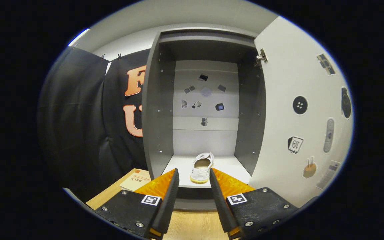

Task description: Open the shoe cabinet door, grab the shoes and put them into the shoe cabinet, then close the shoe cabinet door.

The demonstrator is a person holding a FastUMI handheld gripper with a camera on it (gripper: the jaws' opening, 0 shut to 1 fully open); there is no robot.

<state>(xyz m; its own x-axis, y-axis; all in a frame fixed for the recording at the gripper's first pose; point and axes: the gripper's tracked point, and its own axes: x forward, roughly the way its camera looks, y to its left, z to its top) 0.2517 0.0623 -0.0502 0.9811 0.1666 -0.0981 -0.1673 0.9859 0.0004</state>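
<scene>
We see a white shoe (202,168) with a yellowish sole in the cabinet (157,110), just beyond our released, empty fingers (194,178).

shoe (201,168) white, yellowish sole. shoe cabinet (157,100) grey sides, pale back panel. door (288,83) white, dotted with stickers. table (192,226) light wood grain. booklet (134,180) cream.

gripper (193,176) fingers apart, gripping nothing.

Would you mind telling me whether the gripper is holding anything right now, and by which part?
Nothing is held. The gripper is open, and the white shoe sits just ahead of its fingers on the shoe cabinet's floor, untouched.
</scene>
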